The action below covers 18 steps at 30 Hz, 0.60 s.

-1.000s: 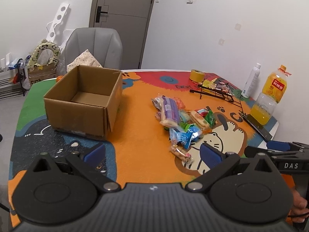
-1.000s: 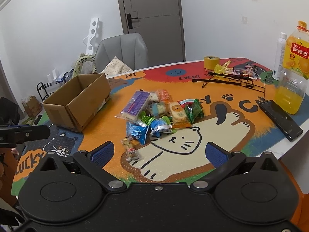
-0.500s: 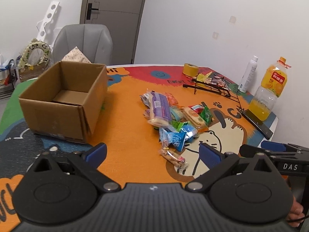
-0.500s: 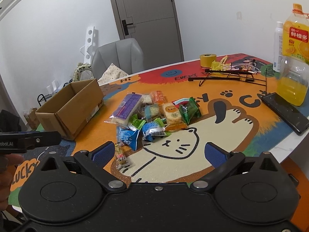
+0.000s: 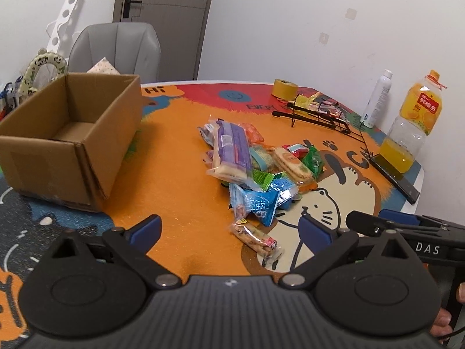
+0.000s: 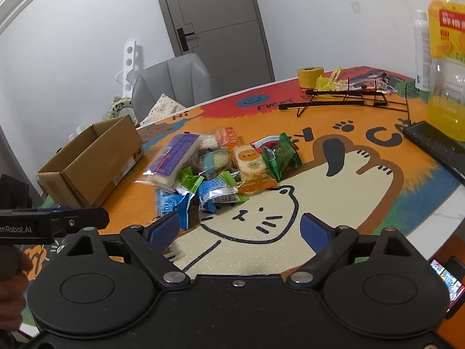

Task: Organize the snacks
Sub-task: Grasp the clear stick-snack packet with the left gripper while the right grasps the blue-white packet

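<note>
A heap of wrapped snacks [image 5: 255, 163] [image 6: 221, 163] lies mid-table on a colourful cat mat, a long purple pack [image 5: 231, 148] [image 6: 174, 154] on top. A small nut bar [image 5: 255, 237] lies nearest me, apart from the heap. An open cardboard box [image 5: 66, 142] [image 6: 93, 160] stands to the left, nothing visible inside. My left gripper [image 5: 229, 229] is open, low over the mat, with the nut bar just ahead between its fingers, untouched. My right gripper [image 6: 241, 226] is open with its jaws closing, nothing pressed between them; its left finger [image 6: 164, 228] is by a blue packet [image 6: 171, 206].
A black wire rack [image 5: 319, 115] [image 6: 343, 99], a yellow tape roll [image 5: 284, 88] and a white bottle [image 5: 377, 99] stand at the back. An orange juice bottle [image 5: 412, 128] [image 6: 447, 58] and a dark phone [image 5: 395, 174] sit at the right edge. A grey chair [image 5: 116, 49] stands behind the table.
Both grippers have come lower and closer to the snack heap. The right gripper's fingers stand a little narrower than before. The nut bar now lies between the left fingers' line.
</note>
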Tool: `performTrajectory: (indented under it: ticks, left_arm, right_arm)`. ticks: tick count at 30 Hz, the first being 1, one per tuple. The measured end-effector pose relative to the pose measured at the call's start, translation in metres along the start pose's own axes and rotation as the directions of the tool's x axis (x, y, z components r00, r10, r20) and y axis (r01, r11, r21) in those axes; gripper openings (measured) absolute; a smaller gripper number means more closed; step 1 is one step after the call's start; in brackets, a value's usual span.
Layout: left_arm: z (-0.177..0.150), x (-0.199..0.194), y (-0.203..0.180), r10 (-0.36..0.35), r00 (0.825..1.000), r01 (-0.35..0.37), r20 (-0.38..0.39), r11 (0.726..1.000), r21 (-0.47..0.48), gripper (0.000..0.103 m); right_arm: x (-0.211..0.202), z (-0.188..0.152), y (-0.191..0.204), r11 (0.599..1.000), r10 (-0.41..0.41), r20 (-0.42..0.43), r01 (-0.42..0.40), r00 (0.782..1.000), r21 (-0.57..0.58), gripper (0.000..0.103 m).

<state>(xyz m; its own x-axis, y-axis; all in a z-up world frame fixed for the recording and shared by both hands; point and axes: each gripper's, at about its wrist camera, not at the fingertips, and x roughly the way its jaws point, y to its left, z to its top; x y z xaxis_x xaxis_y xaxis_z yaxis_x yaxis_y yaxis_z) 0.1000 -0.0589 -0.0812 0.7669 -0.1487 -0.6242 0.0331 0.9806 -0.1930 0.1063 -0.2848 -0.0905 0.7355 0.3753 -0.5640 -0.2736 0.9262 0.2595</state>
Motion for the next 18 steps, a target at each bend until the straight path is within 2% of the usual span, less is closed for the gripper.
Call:
performTrajectory:
  ticks: [8, 15, 18]
  left_arm:
    - [-0.003, 0.028, -0.009, -0.030, 0.999, 0.030, -0.037, 1.000, -0.007, 0.085]
    - [-0.005, 0.049, -0.013, -0.042, 0.997, 0.041, -0.064, 0.999, -0.026, 0.081]
    - [-0.006, 0.058, -0.015, -0.036, 0.996, 0.034, -0.086, 0.999, -0.022, 0.072]
  right_arm:
    - [0.016, -0.001, -0.014, 0.998, 0.029, 0.000, -0.029, 1.000, 0.054, 0.082]
    - [0.034, -0.002, -0.024, 0.996, 0.028, -0.025, -0.026, 0.999, 0.081, 0.082]
    - [0.040, -0.002, -0.023, 0.997, 0.037, -0.031, -0.035, 0.999, 0.064, 0.082]
